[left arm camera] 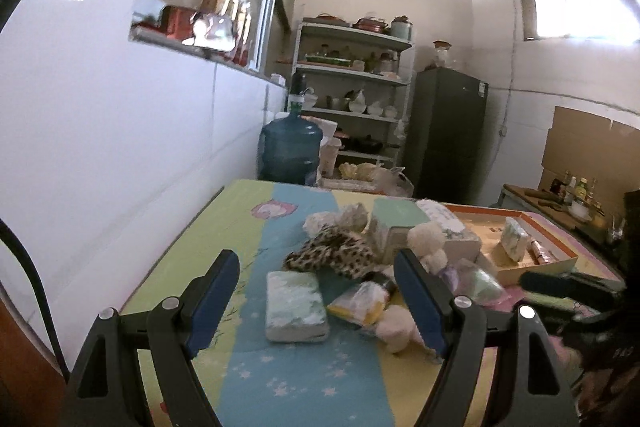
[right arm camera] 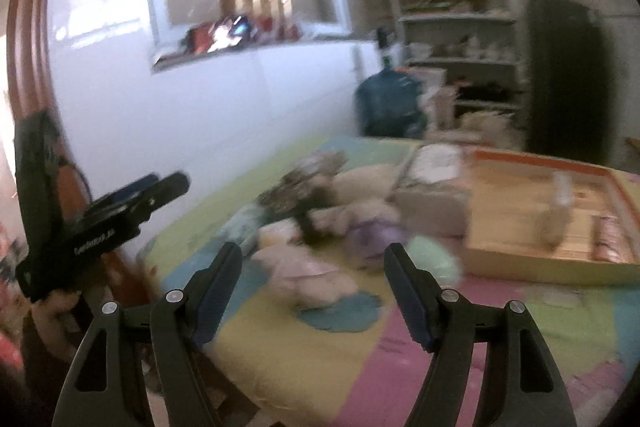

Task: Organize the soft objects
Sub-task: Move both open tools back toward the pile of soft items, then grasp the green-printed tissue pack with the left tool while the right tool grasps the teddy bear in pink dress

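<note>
A pile of soft things lies on the colourful table cover (left arm camera: pixel 248 223): a pale green wrapped pack (left arm camera: pixel 295 306), a yellow sponge pack (left arm camera: pixel 362 302), a leopard-print cloth (left arm camera: pixel 332 253), white plush balls (left arm camera: pixel 426 239) and a cream plush (left arm camera: pixel 394 327). My left gripper (left arm camera: pixel 314 301) is open and empty, hovering just before the green pack. My right gripper (right arm camera: pixel 314 281) is open and empty above the table's near edge, short of a blurred pale plush (right arm camera: pixel 308 277), a purple one (right arm camera: pixel 370 235) and a mint one (right arm camera: pixel 434 255). The left gripper also shows in the right wrist view (right arm camera: pixel 160 191).
An orange-rimmed shallow box (left arm camera: pixel 520 215), also in the right wrist view (right arm camera: pixel 536 163), sits at the table's right with a wrapped pack (left arm camera: pixel 514 239) and a pink roll (left arm camera: pixel 542 253) inside. A white wall runs along the left. A water jug (left arm camera: pixel 290 151), shelves (left arm camera: pixel 352 99) and a fridge (left arm camera: pixel 450 131) stand behind.
</note>
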Demonstrator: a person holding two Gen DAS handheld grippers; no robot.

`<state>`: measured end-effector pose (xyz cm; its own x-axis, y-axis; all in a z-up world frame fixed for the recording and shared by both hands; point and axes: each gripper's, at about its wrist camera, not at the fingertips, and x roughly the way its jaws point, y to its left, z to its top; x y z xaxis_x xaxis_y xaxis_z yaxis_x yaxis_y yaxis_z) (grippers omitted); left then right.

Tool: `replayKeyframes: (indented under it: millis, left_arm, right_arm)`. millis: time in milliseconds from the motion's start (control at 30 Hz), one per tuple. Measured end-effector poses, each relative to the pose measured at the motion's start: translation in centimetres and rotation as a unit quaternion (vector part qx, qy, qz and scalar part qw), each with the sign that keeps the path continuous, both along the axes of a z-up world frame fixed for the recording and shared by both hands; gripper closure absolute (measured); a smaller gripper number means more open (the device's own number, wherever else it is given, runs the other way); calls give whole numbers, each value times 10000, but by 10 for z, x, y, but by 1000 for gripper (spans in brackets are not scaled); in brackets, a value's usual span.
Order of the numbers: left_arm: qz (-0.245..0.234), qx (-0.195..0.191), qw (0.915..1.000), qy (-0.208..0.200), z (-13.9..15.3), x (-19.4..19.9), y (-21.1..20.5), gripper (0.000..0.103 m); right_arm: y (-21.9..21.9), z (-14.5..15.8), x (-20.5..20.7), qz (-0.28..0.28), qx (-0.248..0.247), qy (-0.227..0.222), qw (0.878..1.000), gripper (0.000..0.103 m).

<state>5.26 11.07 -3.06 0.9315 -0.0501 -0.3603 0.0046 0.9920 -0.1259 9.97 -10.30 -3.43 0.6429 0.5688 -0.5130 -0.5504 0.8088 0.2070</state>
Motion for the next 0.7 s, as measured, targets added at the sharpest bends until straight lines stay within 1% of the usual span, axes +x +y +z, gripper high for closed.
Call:
replayKeyframes:
  millis: [133,233,467,567,700]
  left_arm:
    - [72,-96,9999,121,-10,4,13,23]
    - [105,-163,9996,192,-17,6,23,23]
    - [80,-252,9992,285,-28,9,32,23]
    - [60,-299,9990,328,-32,14,33,23]
    - [41,-334,9987,382,-35,16,34,23]
  right_arm:
    - [26,-15,14,356,-329,219,9986,28]
    - [41,-23,24,567,-546,273,9965,28]
    - [66,-40,43,691,-1201,304,9899,28]
    - [71,-46,47,719,-1369,328,9874,28]
    - [77,-51,47,744,-1572,255,9844,28]
